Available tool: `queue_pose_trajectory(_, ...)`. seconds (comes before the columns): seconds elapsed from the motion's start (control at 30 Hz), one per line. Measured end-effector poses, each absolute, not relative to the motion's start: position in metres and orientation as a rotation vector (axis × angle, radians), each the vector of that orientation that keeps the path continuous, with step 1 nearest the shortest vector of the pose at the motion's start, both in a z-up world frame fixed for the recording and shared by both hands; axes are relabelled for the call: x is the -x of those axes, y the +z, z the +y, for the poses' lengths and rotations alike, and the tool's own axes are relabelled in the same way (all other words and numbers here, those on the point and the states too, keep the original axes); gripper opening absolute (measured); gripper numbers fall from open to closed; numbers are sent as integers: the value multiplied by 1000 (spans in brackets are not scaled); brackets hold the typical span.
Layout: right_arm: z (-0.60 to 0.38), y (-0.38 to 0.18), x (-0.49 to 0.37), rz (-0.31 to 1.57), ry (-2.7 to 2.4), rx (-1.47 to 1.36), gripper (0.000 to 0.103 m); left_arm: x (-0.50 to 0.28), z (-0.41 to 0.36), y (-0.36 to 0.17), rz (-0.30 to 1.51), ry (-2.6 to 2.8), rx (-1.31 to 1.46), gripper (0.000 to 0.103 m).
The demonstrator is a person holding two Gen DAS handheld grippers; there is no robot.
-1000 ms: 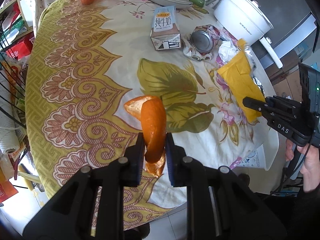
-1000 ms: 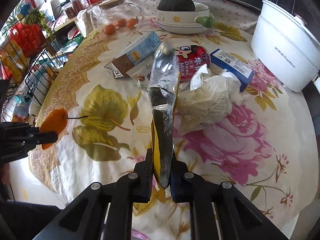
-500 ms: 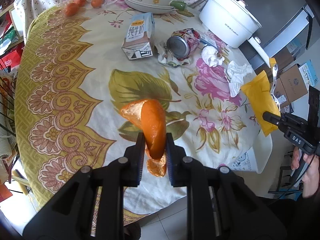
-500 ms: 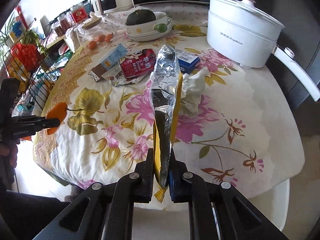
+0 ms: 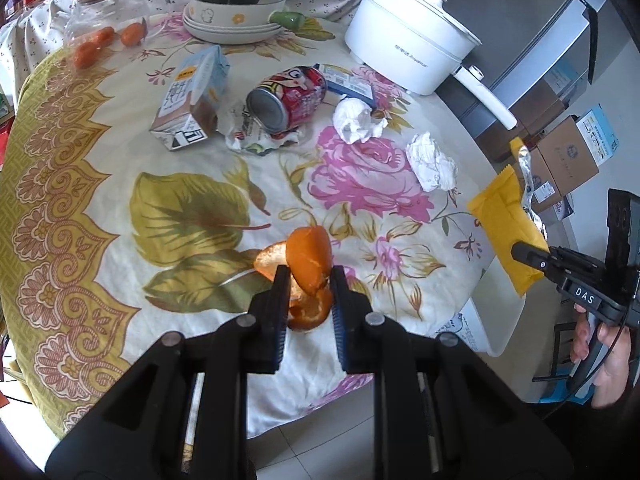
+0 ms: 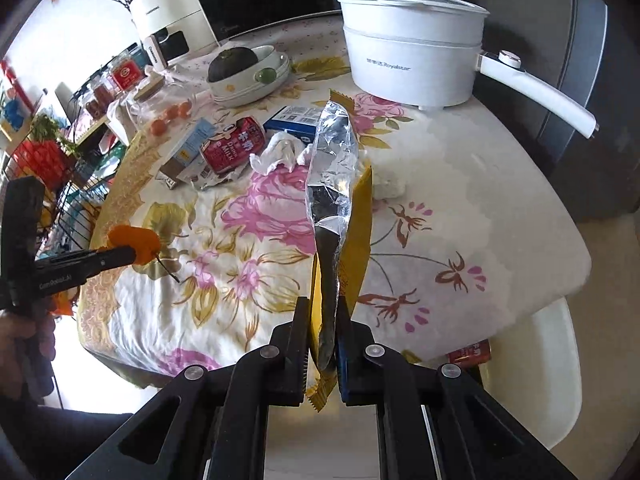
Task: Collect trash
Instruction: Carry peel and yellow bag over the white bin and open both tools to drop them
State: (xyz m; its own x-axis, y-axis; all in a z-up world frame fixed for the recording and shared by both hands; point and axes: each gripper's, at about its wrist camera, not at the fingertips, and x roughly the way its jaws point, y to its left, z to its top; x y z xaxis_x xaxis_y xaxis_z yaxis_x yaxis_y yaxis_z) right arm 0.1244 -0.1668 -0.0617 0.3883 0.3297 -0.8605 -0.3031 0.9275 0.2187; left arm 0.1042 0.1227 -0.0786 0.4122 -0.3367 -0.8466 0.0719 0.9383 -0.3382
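Note:
My left gripper (image 5: 309,280) is shut on a curled orange peel (image 5: 310,264), held above the near edge of the flowered tablecloth (image 5: 180,208). My right gripper (image 6: 322,318) is shut on an empty yellow snack bag with a silver lining (image 6: 332,184), which stands upright over the table's near side. In the left wrist view the same yellow bag (image 5: 506,232) hangs off the table's right edge. On the table lie a milk carton (image 5: 192,96), a red can (image 5: 288,96) on a wrapper, a blue box (image 5: 348,82) and two crumpled tissues (image 5: 356,120) (image 5: 432,158).
A white electric pot (image 5: 408,48) with a long handle stands at the back right. A bowl with a dark squash (image 5: 232,4) and a glass jar with small orange fruits (image 5: 108,28) sit at the back. A white chair (image 6: 536,364) stands below the table edge; cardboard boxes (image 5: 568,156) stand right.
Both grippers have drawn back from the table and risen a little, each keeping its hold. The bag has come off the tablecloth to the table's right edge, and more of the table shows.

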Motion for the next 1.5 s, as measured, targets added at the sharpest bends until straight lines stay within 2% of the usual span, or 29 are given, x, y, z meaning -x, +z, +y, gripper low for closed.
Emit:
queue_pose_trajectory(0.53, -242, -63, -104, 1123, 309, -81, 12, -111, 76, -69, 1100, -310, 264, 20)
queue_pose_trajectory(0.9, -307, -80, -77, 1160, 225, -129, 12, -103, -15, -51, 1070, -484, 198, 20)
queue_pose_trajectory(1.5, -383, -98, -53, 1219, 109, -246, 12, -102, -170, -81, 1088, -717, 107, 20)
